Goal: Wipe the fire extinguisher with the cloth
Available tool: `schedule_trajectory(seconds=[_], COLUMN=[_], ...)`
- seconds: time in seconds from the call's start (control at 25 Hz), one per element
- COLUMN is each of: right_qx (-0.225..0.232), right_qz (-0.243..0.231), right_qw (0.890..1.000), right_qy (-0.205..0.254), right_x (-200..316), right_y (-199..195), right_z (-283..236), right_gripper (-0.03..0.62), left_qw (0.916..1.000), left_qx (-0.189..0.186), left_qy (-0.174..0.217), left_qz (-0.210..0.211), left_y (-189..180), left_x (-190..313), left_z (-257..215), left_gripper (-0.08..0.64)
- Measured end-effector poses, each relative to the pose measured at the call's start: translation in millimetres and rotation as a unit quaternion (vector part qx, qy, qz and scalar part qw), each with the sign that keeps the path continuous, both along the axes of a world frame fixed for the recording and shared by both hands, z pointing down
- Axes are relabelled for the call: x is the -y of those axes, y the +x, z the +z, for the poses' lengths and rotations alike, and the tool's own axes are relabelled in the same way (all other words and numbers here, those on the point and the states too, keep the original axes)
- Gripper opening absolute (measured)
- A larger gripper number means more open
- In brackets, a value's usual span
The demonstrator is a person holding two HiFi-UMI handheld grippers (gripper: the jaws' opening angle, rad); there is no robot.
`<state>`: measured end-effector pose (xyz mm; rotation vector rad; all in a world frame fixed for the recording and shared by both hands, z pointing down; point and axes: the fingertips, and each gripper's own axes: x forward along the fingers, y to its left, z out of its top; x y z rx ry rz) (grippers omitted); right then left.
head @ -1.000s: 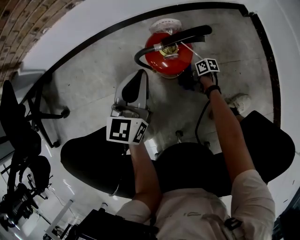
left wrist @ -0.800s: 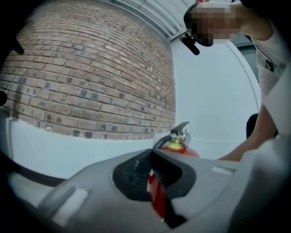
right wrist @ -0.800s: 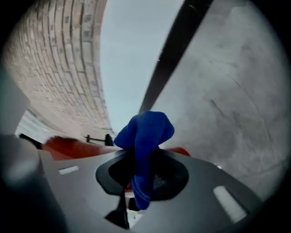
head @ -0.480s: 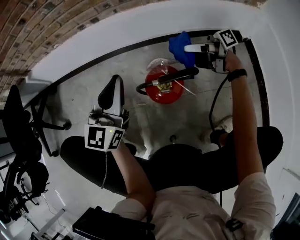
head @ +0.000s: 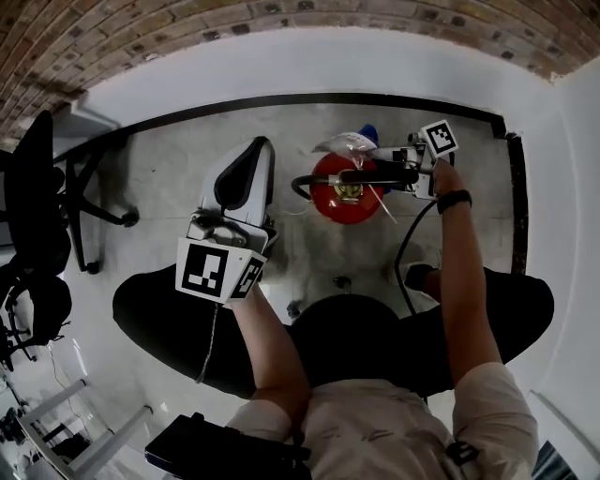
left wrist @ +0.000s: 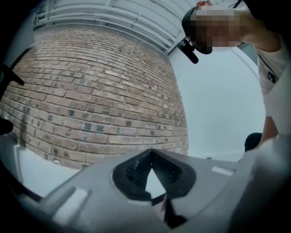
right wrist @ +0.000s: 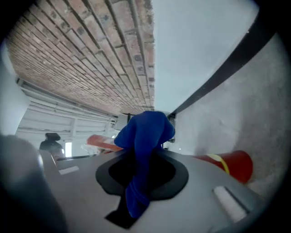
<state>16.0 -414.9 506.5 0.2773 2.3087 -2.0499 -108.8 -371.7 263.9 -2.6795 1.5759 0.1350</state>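
Right gripper (head: 386,153) has dropped back from the wall to the fire extinguisher's head, blue cloth clamped in its jaws.

Nearest the person, the left gripper (head: 246,159) is held raised and aside with its jaws together on nothing, well apart from the red fire extinguisher (head: 342,202) standing on the concrete floor (head: 187,169). Beyond the black handle (head: 375,175), the blue cloth (right wrist: 144,136) bunches out of the right jaws, apparently just beside the valve; contact cannot be confirmed. To wipe well, she should press the loose fold flat on the cylinder and stroke downward, perhaps steadying the handle with the left gripper so nothing tips toward the brick wall (head: 281,14).
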Motion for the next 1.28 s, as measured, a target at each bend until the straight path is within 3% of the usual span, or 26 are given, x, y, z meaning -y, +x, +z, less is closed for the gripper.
schedule_trajectory(seconds=[0.12,0.24,0.32,0.4,0.52,0.76,0.88,0.96,1.08,1.16,1.28], right_qx=[-0.088,-0.173,-0.188,-0.203,-0.279,-0.386,-0.413,-0.398,-0.288,-0.226,-0.151], right_qz=[-0.002,0.009,0.016,0.01,-0.011,0.001,-0.049,-0.125,-0.196,-0.197,-0.183], right_qw=[0.996,0.985,0.982,0.979,0.96,0.922,0.908,0.904,0.923,0.927,0.92], right_qy=[-0.011,-0.015,-0.029,-0.016,0.029,0.017,0.048,0.093,0.166,0.225,0.311], right_x=[-4.3,-8.0,-5.5,0.1,5.9,-1.3,-4.4,-5.2,18.0,42.4,68.5], right_y=[-2.1,-2.3,-6.2,-10.7,-12.6,-0.6,2.9,2.6,-13.8,-27.1,-43.0], right_z=[66.7,135.4,166.5,190.7,233.5,304.3,304.5,270.9,162.2,71.4,-51.6], right_gripper=[0.072,0.072,0.072,0.072,0.072,0.071,0.072,0.072,0.072,0.072,0.072], left_qw=[0.9998,0.9992,0.9986,0.9979,0.9968,0.9948,0.9947,0.9952,0.9968,0.9973,0.9977], left_qx=[-0.003,-0.012,-0.007,-0.008,-0.015,0.015,0.021,0.024,0.008,-0.003,-0.015], left_qy=[-0.015,-0.032,-0.047,-0.057,-0.071,-0.095,-0.098,-0.092,-0.077,-0.068,-0.06], left_qz=[-0.011,-0.019,-0.025,-0.029,-0.035,-0.033,-0.025,-0.02,-0.021,-0.025,-0.027], left_y=[-3.7,-9.0,-13.2,-15.0,-16.5,-15.7,-8.9,-9.1,-20.7,-26.2,-30.0], left_x=[-3.4,-5.2,-4.0,-1.7,3.1,14.5,24.9,32.2,41.3,45.0,46.6], left_z=[10.9,29.7,47.8,61.7,74.8,98.2,97.7,89.9,72.3,64.5,58.4], left_gripper=[0.002,0.002,0.002,0.002,0.002,0.002,0.002,0.002,0.002,0.002,0.002])
